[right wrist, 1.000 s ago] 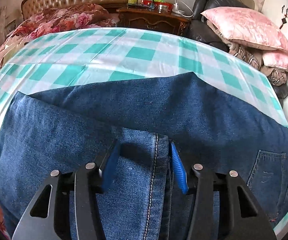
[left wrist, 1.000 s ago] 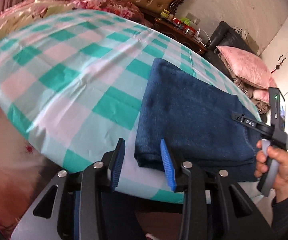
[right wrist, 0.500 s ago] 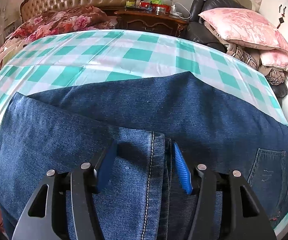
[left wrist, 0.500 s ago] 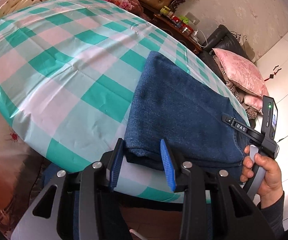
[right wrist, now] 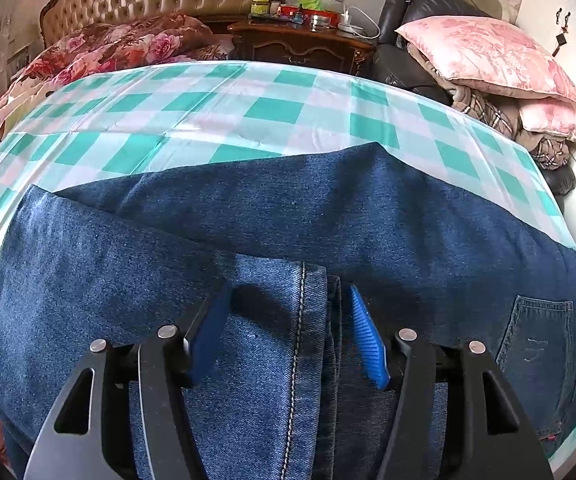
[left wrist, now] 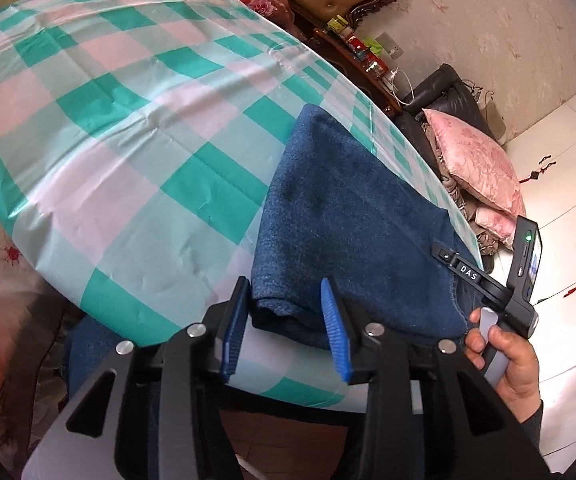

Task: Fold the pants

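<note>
Left wrist view: the folded dark-blue denim pants [left wrist: 351,220] lie on the desk's green-and-white checked plastic cloth [left wrist: 128,128], at its near edge. The left tongs [left wrist: 284,320] stand released, straddling the fold's corner (pads not pressing).

Right wrist view: the right tongs [right wrist: 288,332] have just been widening, released; a stitched hem [right wrist: 301,320] lies between them.

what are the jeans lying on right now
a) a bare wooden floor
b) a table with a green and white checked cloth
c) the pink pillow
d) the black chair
b: the folded jeans lie flat on the green and white checked cloth, while the pink pillow sits on the black chair beyond the table's far edge.
</note>
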{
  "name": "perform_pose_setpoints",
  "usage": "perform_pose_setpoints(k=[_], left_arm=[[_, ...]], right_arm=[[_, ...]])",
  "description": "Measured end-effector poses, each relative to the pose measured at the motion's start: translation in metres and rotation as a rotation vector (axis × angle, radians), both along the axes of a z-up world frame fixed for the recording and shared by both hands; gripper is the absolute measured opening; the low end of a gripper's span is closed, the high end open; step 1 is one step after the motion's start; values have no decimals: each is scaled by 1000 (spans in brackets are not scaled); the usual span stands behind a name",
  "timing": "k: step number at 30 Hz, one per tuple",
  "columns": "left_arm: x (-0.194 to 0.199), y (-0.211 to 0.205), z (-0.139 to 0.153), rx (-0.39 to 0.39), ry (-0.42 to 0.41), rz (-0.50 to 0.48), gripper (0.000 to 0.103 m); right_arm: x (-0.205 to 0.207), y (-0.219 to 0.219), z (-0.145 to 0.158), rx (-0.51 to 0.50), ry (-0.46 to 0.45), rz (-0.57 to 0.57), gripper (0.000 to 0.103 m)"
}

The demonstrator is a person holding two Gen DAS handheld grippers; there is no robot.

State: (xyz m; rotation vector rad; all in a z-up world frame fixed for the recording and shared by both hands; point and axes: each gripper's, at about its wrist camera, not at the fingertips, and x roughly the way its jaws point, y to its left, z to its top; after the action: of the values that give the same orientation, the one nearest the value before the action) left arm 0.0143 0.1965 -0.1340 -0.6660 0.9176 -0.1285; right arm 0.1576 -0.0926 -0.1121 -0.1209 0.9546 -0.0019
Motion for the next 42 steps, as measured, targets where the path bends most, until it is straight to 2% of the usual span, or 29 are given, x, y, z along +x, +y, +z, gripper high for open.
perform_pose_setpoints(k=[3,6,11,14,17,18,20,22,24,27,30,31,35,37,38,39,40,42], left_arm=[[1,-3,1,15,4,-7,34],[2,-3,2,31,-1,-13,25],[0,-4,10,30,-30,-23,17],[-2,-6,17,48,-50,-29,15],[-2,-10,25,67,-68,-35,15],[-1,-11,28,71,-73,-35,15],[-1,-13,30,85,-82,-37,14],[-1,-16,32,109,-86,-38,14],[-2,-20,34,146,-93,-40,14],[-4,-30,41,211,-112,-47,14],[-4,-42,49,298,-127,-58,14],[-4,-45,51,318,-133,-60,14],[-5,-56,60,387,-158,-72,14],[-6,-60,63,405,-173,-79,14],[-7,-61,64,409,-179,-82,13],[-8,-63,67,411,-188,-86,13],[-8,-64,68,411,-193,-88,13],[-9,-63,68,400,-204,-89,13]], right_arm=[[0,0,0,-2,-2,-1,58],[0,0,0,-5,-3,-1,59],[-1,0,-1,-16,-5,-3,62],[0,0,0,-23,-4,-5,65],[5,-2,2,-41,25,-18,77],[9,-3,6,-49,62,-30,77],[11,-1,21,-25,50,-31,77],[12,17,44,-18,17,19,79],[17,45,62,28,39,115,82],[27,102,70,77,149,285,82],[42,157,60,202,349,402,81],[46,176,54,200,398,421,81],[52,227,39,95,443,450,81],[56,237,29,47,463,451,81],[55,240,25,22,466,446,80],[57,243,21,2,471,443,69],[57,244,18,-15,477,443,64],[57,241,13,-36,472,415,36]])
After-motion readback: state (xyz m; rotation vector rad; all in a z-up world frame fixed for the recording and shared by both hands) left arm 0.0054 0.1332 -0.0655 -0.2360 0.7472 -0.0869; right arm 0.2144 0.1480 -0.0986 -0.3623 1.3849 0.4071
